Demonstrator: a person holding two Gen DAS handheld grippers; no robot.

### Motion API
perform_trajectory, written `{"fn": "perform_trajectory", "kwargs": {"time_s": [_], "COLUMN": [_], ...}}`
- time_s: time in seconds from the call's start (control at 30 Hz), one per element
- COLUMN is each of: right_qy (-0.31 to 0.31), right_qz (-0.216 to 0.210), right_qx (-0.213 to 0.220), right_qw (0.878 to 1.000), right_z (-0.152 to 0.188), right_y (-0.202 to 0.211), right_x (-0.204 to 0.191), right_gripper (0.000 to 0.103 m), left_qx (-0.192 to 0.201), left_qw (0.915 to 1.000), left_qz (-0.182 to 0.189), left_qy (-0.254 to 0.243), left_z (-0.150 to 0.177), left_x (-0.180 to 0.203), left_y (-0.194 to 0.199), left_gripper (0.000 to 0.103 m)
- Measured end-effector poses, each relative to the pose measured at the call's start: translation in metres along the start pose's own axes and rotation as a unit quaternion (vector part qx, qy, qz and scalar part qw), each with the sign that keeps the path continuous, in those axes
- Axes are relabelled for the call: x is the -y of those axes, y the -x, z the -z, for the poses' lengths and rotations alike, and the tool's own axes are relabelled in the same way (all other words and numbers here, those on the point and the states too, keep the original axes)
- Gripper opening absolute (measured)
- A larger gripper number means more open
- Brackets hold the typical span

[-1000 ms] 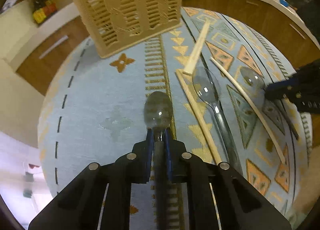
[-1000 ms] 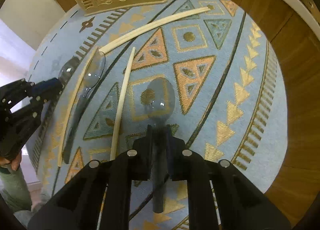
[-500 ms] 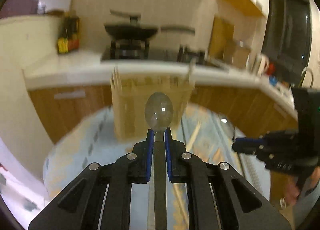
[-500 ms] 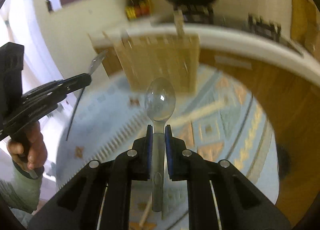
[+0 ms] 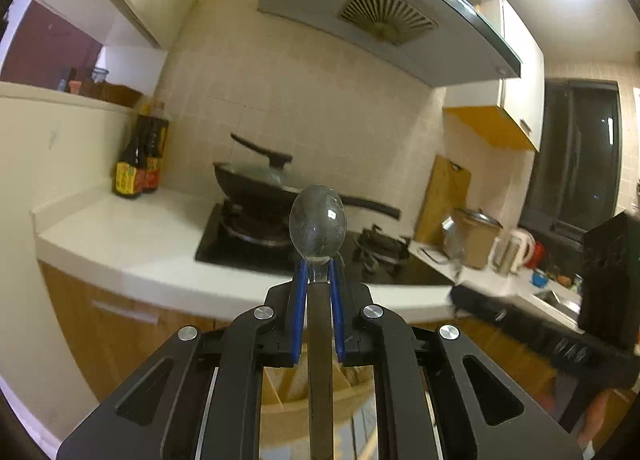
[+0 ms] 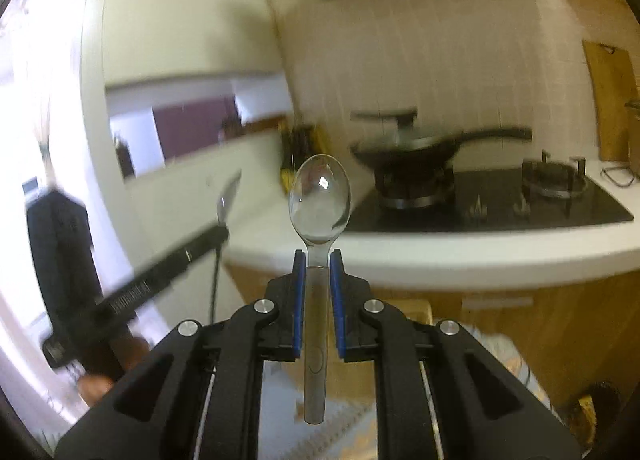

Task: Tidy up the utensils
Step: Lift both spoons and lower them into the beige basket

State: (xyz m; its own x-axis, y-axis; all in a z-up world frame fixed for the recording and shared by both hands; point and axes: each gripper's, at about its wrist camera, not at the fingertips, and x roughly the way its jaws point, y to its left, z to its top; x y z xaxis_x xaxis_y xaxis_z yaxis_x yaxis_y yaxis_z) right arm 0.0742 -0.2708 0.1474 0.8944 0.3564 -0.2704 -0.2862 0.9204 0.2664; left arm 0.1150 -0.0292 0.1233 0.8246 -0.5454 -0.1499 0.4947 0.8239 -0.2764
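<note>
In the left wrist view my left gripper (image 5: 318,268) is shut on the handle of a clear plastic spoon (image 5: 317,223), whose bowl sticks up past the blue pads. The right wrist view shows my right gripper (image 6: 318,260) shut the same way on a second clear spoon (image 6: 320,199). Both are held high and nearly level, facing the kitchen counter. The left gripper (image 6: 222,234) with its spoon (image 6: 228,195) appears blurred at the left of the right wrist view. The beige slotted basket (image 5: 288,384) is only partly seen, low between the left gripper's fingers. The patterned mat (image 6: 360,428) lies below.
Ahead runs a white counter (image 5: 120,236) with a black hob (image 5: 248,248), a lidded wok (image 5: 256,183) and dark sauce bottles (image 5: 138,167). A cutting board (image 5: 444,195), pot and kettle (image 5: 520,244) stand to the right. Wooden cabinet fronts (image 6: 560,324) sit under the counter.
Both grippers have risen off the mat with their spoons and tipped up from looking down to nearly level. The mat, chopsticks and basket have dropped out of view.
</note>
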Motion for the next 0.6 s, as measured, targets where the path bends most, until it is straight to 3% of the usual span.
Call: {"fn": "perform_trajectory", "kwargs": {"time_s": [0.17, 0.3, 0.43, 0.6], "right_qy": [0.02, 0.022, -0.025, -0.033], "right_qz": [0.034, 0.078, 0.068, 0.088], "right_qx": [0.062, 0.086, 0.066, 0.053], "right_qw": [0.997, 0.993, 0.995, 0.994], "right_z": [-0.025, -0.023, -0.013, 0.006], "right_y": [-0.003, -0.015, -0.041, -0.068], "right_x": [0.012, 0.034, 0.064, 0.08], "right_gripper": [0.01, 0.01, 0.01, 0.01], "left_qx": [0.02, 0.029, 0.035, 0.032], "left_qw": [0.9995, 0.998, 0.9967, 0.995], "left_qz": [-0.024, -0.057, -0.073, -0.095], "left_qy": [-0.002, 0.001, 0.001, -0.008], "left_z": [0.003, 0.016, 0.025, 0.035], "left_x": [-0.008, -0.018, -0.028, -0.035], "left_y": [-0.027, -0.047, -0.062, -0.072], "left_gripper": [0.009, 0.009, 0.009, 0.009]}}
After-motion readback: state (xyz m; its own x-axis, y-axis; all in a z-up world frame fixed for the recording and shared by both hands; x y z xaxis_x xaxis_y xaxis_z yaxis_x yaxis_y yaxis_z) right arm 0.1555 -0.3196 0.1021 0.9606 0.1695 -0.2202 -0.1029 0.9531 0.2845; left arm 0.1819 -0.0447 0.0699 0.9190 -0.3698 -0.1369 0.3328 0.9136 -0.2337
